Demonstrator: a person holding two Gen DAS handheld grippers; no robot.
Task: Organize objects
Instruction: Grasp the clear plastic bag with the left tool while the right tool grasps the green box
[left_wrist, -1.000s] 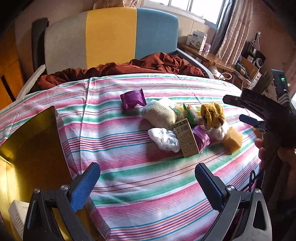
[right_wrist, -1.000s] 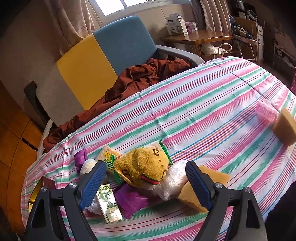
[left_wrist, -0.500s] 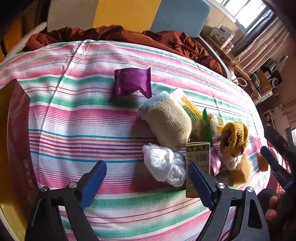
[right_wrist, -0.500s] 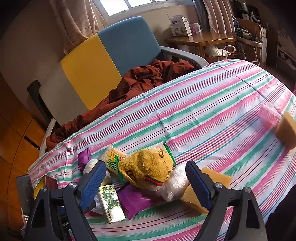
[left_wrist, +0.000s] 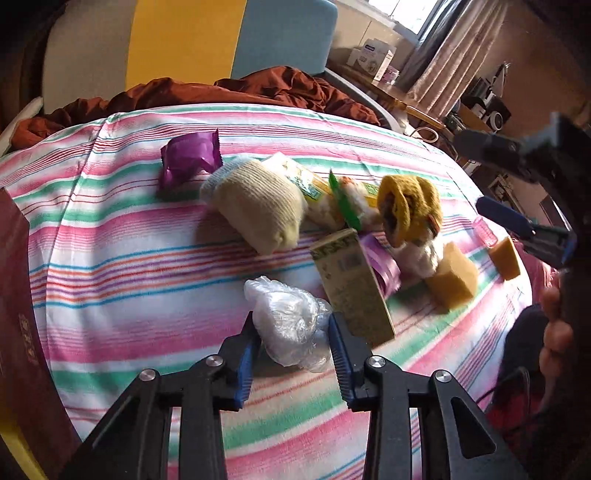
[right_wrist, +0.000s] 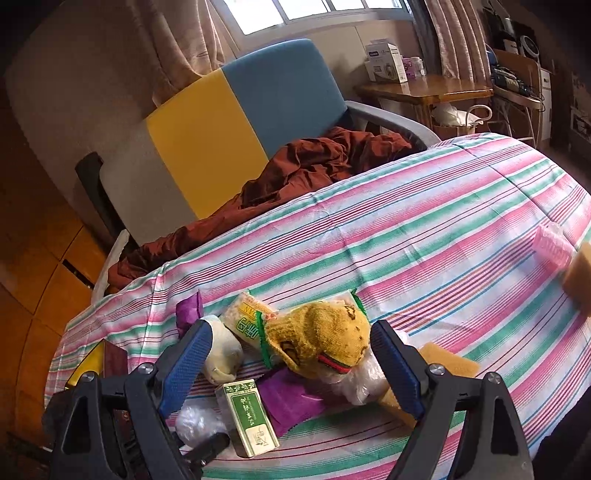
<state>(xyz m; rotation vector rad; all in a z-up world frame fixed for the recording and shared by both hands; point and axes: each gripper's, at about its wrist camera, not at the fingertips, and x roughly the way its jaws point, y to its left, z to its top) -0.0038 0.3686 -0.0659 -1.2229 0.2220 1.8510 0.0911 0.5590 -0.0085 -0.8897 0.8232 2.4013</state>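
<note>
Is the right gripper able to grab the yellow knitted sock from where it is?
Probably yes. The right gripper is open, and the yellow knitted sock sits on top of the pile, right between its fingers, with nothing over it. The left gripper is off to the side, shut on the crumpled plastic bag.

The left claw (left_wrist: 293, 341) pinches a crumpled clear plastic bag (left_wrist: 290, 319) lying on the striped cloth (left_wrist: 129, 266). Just right of the bag lies a green carton (left_wrist: 351, 286); beyond are a cream sock (left_wrist: 258, 205), a purple wrapper (left_wrist: 188, 157) and a yellow sock (left_wrist: 412, 206).
</note>
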